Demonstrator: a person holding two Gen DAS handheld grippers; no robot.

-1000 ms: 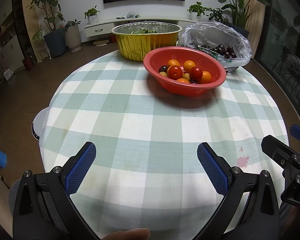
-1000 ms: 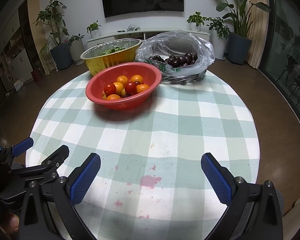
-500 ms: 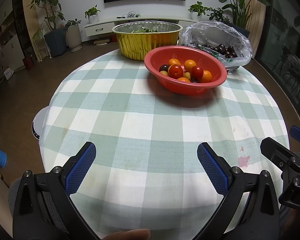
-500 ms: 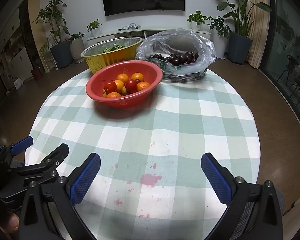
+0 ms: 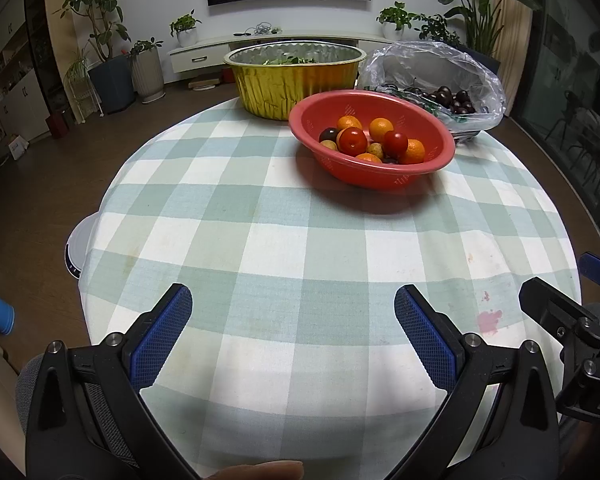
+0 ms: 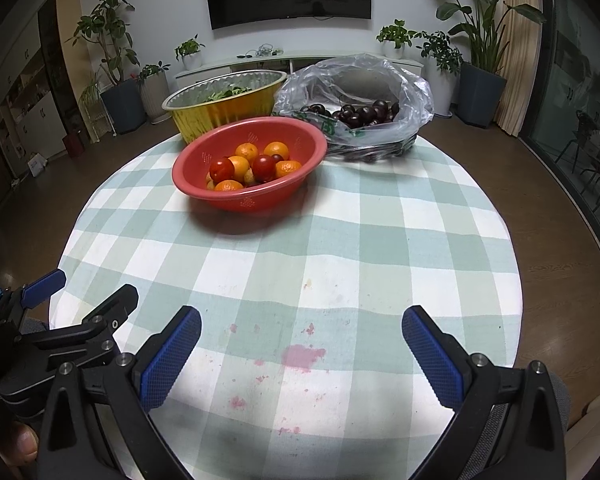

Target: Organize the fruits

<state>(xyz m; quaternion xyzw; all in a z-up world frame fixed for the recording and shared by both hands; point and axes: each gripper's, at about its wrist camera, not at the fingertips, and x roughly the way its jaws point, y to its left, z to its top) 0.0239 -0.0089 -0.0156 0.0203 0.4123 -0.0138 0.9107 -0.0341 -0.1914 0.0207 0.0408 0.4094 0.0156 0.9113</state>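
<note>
Left gripper (image 5: 292, 328) and right gripper (image 6: 300, 344) both gaped wide, empty, over table's near edge. Fruits (image 6: 252, 168) sat in red bowl (image 6: 204, 160) toward far edge.

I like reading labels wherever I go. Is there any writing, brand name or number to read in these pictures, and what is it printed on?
No text can be read for certain.
Left gripper: small white lettering on its black body at the lower left edge of the right wrist view, too small and cut off to read.
Plastic bag of dark cherries: green printed patches, blurred, no legible words.
Red bowl, gold foil tub, checked tablecloth: no writing visible.
</note>
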